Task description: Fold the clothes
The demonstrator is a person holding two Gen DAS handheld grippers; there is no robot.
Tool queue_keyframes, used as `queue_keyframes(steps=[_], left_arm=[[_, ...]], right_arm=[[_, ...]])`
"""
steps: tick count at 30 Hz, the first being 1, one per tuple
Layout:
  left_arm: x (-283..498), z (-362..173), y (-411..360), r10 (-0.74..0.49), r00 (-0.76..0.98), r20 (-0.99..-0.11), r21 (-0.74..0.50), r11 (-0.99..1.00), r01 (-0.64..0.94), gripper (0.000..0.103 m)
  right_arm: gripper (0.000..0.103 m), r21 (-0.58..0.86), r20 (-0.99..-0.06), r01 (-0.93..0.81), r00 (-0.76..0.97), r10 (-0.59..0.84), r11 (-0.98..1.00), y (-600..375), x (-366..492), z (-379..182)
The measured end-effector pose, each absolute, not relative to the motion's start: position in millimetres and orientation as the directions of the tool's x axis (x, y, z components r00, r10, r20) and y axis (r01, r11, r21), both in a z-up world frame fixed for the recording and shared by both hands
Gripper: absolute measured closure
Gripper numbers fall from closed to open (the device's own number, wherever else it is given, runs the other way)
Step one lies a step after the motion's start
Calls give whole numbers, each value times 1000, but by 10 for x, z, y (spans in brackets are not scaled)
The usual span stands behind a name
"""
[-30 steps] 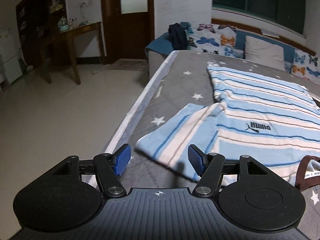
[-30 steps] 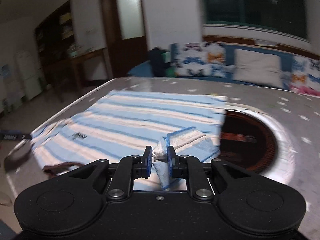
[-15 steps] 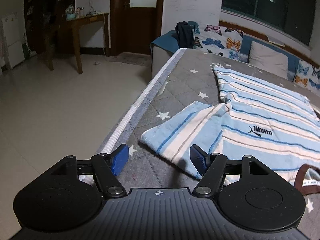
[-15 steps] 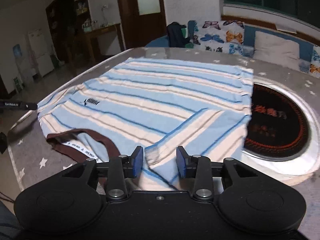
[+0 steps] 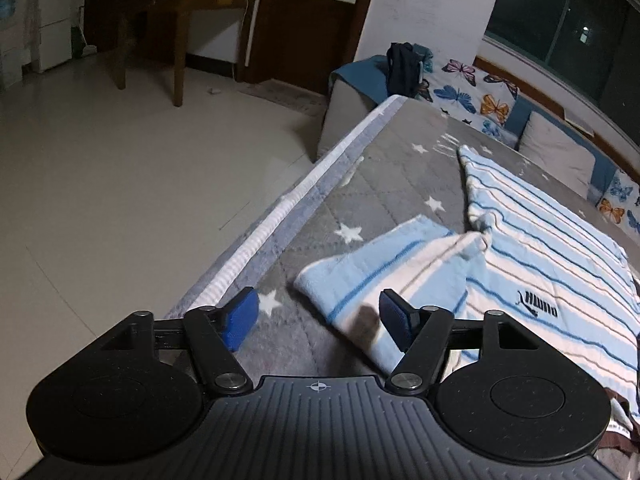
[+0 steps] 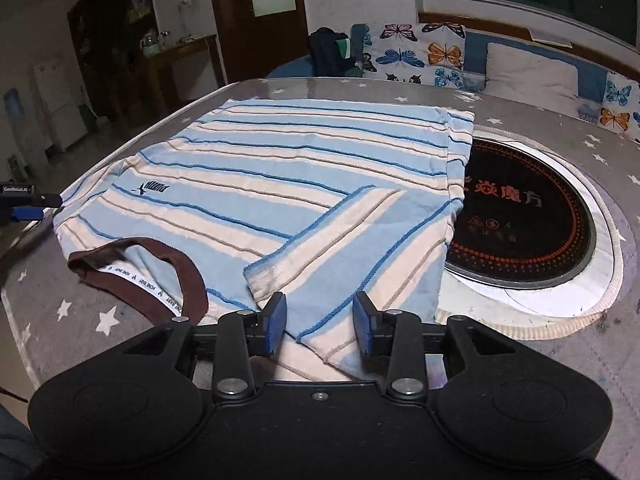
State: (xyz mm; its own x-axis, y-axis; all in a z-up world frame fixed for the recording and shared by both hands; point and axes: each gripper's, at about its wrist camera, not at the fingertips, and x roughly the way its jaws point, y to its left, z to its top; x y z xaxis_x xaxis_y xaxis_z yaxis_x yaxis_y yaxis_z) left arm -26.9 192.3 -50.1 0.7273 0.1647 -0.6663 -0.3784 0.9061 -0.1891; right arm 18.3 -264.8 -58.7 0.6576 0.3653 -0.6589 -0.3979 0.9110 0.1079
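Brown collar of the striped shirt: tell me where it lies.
In the right wrist view the brown collar lies lower left, on the striped shirt's near edge, left of the folded-in sleeve.

shirt (image 6: 280,168): light blue and cream stripes, thin dark blue lines, small black logo on the chest
collar (image 6: 136,276): brown, nearest the camera
pose: spread flat, front up
right sleeve (image 6: 348,240): folded in over the body
left sleeve (image 5: 384,264): spread outward
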Motion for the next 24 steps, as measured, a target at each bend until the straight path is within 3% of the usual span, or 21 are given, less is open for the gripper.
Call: queue_keyframes(steps=[3, 5, 10, 13, 17, 21, 24], left_arm=[[-194, -511, 1906, 146, 736, -661, -194, 914, -356, 88], [-186, -520, 1924, 135, 751, -646, -224, 908, -355, 93], [-293, -361, 1977, 90, 839, -537, -351, 880, -319, 95], [-363, -144, 1816, 45, 895, -443, -345, 913, -217, 95], [-399, 62, 1406, -131, 929, -346, -322, 946, 13, 95], [-356, 33, 1036, -301, 890, -342, -308, 931, 196, 95], [-258, -142, 720, -392, 811, -435, -276, 915, 294, 94]], right_arm=[[63, 105, -659, -398, 658, 364, 911, -2651, 181, -590], [63, 101, -659, -400, 659, 362, 911, -2649, 179, -591], [63, 98, -660, -398, 660, 359, 912, -2644, 177, -591], [60, 97, -660, -401, 659, 361, 911, -2636, 175, -591], [59, 93, -658, -401, 662, 358, 911, -2626, 175, -596], [59, 94, -658, -402, 661, 360, 911, -2626, 177, -590], [59, 95, -657, -403, 662, 362, 910, -2626, 177, -588]])
